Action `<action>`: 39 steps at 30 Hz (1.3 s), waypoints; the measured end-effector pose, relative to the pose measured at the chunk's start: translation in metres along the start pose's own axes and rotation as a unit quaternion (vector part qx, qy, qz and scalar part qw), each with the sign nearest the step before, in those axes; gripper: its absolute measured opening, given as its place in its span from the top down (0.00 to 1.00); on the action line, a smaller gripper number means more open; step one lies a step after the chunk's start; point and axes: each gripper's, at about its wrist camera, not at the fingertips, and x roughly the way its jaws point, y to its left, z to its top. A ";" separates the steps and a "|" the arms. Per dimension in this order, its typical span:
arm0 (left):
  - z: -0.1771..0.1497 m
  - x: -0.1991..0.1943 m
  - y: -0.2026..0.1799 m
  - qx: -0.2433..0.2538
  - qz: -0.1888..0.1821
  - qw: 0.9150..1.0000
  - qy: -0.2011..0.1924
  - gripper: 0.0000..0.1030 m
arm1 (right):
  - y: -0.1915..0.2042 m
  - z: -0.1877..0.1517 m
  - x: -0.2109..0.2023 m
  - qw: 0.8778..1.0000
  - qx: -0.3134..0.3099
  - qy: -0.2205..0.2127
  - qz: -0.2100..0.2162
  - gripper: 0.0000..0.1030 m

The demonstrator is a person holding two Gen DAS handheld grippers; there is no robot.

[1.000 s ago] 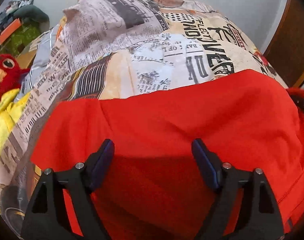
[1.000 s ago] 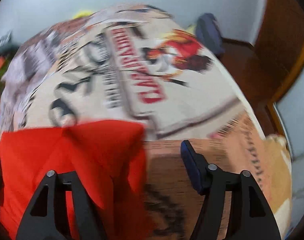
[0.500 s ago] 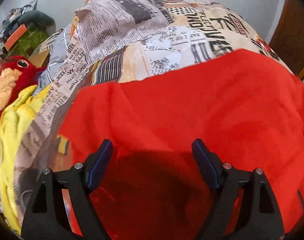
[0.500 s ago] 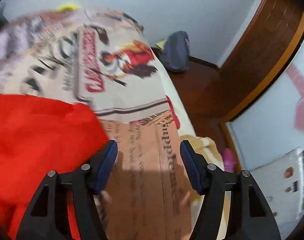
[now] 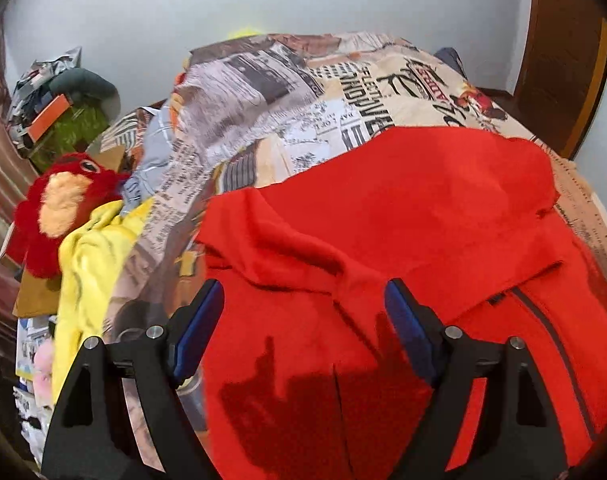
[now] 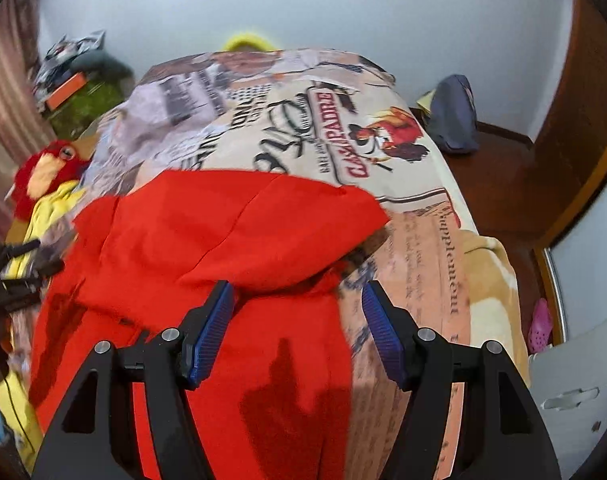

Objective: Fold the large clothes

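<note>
I see the red garment (image 5: 403, 216) spread on the bed (image 6: 431, 240). My left claw (image 5: 303, 320) and right claw (image 6: 297, 320) hang wide and empty above it. Only the right view shows bare bedspread beyond the garment's right edge.

Left claw (image 5: 303, 320) tilts steeply downward, blue-padded fingers (image 5: 197, 326) spread wide, nothing pinched between them, both pads hanging free in the air. Right claw (image 6: 297, 328) takes the same downward slant, its ribbed blue pads (image 6: 211, 332) set apart a little narrower than the left pair, gripping nothing either. In the right wrist view the left claw's black frame shows at the left edge, blurred.
</note>
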 end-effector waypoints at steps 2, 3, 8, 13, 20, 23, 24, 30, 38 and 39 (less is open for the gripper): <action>-0.006 -0.014 0.008 -0.003 0.011 1.000 -0.005 0.13 | 0.004 -0.008 -0.007 1.000 -0.008 0.000 -0.003 0.39; -0.009 -0.018 0.011 -0.005 0.014 1.000 -0.005 0.12 | 0.004 -0.011 -0.009 1.000 -0.012 0.001 -0.004 0.39; -0.036 -0.029 0.041 -0.042 0.006 0.999 0.017 0.12 | 0.002 -0.024 -0.018 1.000 -0.016 0.009 -0.006 0.39; -0.077 -0.015 0.075 -0.107 -0.048 0.990 0.082 0.11 | -0.009 -0.050 -0.010 0.999 0.008 0.044 -0.002 0.38; -0.139 0.011 0.095 -0.182 -0.092 0.966 0.160 0.12 | -0.028 -0.085 0.015 0.994 0.049 0.102 0.007 0.38; -0.156 0.015 0.096 -0.207 -0.118 0.955 0.175 0.12 | -0.038 -0.097 0.026 0.990 0.072 0.121 0.020 0.38; -0.162 0.017 0.094 -0.213 -0.128 0.951 0.181 0.12 | -0.039 -0.099 0.027 0.989 0.078 0.123 0.024 0.38; -0.185 0.024 0.074 -0.218 -0.143 0.945 0.199 0.13 | -0.060 -0.102 0.042 0.977 0.148 0.125 0.084 0.37; -0.168 0.004 0.047 -0.181 -0.143 0.958 0.171 0.72 | -0.043 -0.096 0.049 0.976 0.134 0.111 0.131 0.63; -0.165 0.002 0.046 -0.179 -0.142 0.959 0.168 0.79 | -0.040 -0.094 0.050 0.975 0.132 0.109 0.139 0.68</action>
